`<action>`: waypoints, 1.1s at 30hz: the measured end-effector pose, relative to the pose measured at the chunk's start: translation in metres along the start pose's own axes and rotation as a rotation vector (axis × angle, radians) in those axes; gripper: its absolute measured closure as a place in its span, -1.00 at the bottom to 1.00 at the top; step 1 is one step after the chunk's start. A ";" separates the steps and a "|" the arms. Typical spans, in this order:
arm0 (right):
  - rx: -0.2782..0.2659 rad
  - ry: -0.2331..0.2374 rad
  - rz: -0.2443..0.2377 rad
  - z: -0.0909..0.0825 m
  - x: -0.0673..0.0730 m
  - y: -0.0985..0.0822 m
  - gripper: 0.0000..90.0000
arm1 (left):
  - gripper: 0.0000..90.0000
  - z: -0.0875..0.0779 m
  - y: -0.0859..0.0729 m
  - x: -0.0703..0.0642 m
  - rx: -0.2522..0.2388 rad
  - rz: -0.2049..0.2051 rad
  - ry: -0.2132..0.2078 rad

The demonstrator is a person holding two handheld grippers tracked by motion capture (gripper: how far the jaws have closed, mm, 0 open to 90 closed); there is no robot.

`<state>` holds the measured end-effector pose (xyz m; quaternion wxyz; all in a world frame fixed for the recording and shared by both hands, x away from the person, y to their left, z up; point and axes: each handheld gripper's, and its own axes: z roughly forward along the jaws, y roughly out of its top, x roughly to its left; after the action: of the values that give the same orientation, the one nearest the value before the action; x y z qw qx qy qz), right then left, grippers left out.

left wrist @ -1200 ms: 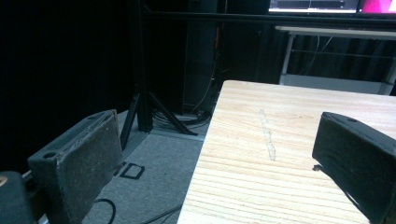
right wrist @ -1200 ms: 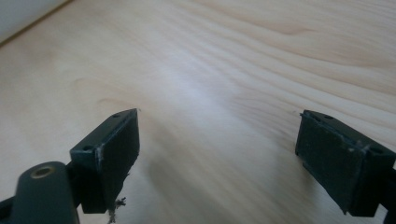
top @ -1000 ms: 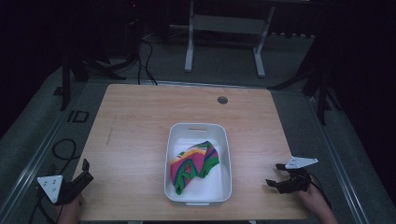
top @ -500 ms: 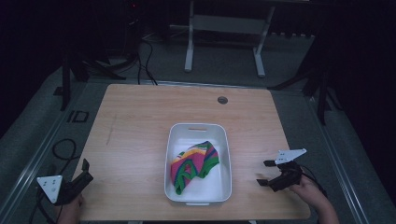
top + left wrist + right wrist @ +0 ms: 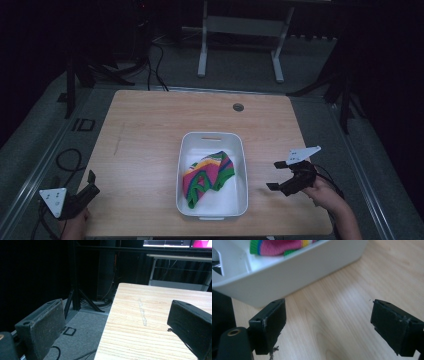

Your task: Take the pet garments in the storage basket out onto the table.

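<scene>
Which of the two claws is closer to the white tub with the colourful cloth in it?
The right claw, open beside the white tub; the left claw sits at the table's near left corner.

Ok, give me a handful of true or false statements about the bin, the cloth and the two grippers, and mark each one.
1. The striped cloth lies inside the white bin. True.
2. The right gripper is clamped on the bin's rim. False: its jaws stand open over bare wood beside the bin, touching nothing.
3. The left gripper sits near the table's front left corner, open and empty. True.
4. The bin lies tipped on its side. False: it stands upright on the wooden table.
5. The cloth is plain white. False: it is striped in pink, green, yellow and blue.
</scene>
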<state>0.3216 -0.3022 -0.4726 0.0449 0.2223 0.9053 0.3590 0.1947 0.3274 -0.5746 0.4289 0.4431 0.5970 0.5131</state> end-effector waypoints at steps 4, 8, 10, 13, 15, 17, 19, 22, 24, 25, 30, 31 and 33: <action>-0.010 0.007 -0.031 -0.003 0.005 0.018 -0.72 | -0.96 0.000 0.000 0.000 0.000 0.001 0.000; -0.003 0.016 -0.061 -0.003 0.010 0.035 -0.73 | -0.96 0.000 0.000 0.000 0.001 0.000 -0.002; -0.007 0.011 -0.077 -0.002 0.013 0.043 -0.73 | -0.96 0.000 0.000 0.000 0.001 0.000 -0.002; -0.005 0.025 -0.083 0.000 0.015 0.053 -0.73 | -0.96 0.000 0.000 0.000 0.000 -0.002 -0.003; -0.003 0.033 -0.093 0.003 0.017 0.060 -0.73 | -0.96 0.000 0.000 0.000 0.000 -0.002 -0.004; -0.003 0.045 -0.108 0.006 0.020 0.067 -0.73 | -0.96 0.000 0.000 0.000 0.001 -0.002 -0.004; -0.003 0.063 -0.119 0.010 0.023 0.075 -0.73 | -0.96 0.000 0.000 0.000 0.002 -0.002 -0.004; 0.001 0.080 -0.137 0.017 0.027 0.086 -0.72 | -0.96 0.000 0.000 0.000 0.000 -0.004 -0.005; 0.008 0.101 -0.141 0.023 0.031 0.093 -0.72 | -0.96 0.000 0.000 0.000 0.000 -0.003 -0.005; 0.014 0.107 -0.149 0.027 0.033 0.096 -0.72 | -0.96 0.000 0.000 0.000 0.001 -0.003 -0.005; 0.036 0.104 -0.163 0.049 0.040 0.110 -0.72 | -0.96 0.000 0.000 0.000 0.000 -0.001 -0.005; 0.042 0.104 -0.162 0.053 0.042 0.112 -0.72 | -0.96 0.000 0.000 0.000 0.000 -0.002 -0.006; 0.058 0.100 -0.165 0.063 0.045 0.117 -0.72 | -0.96 0.000 0.000 0.000 -0.001 -0.003 -0.007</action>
<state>0.3401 -0.1681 -0.4370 0.0226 0.1303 0.9317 0.3382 0.1946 0.3277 -0.5746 0.4320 0.4439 0.5960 0.5111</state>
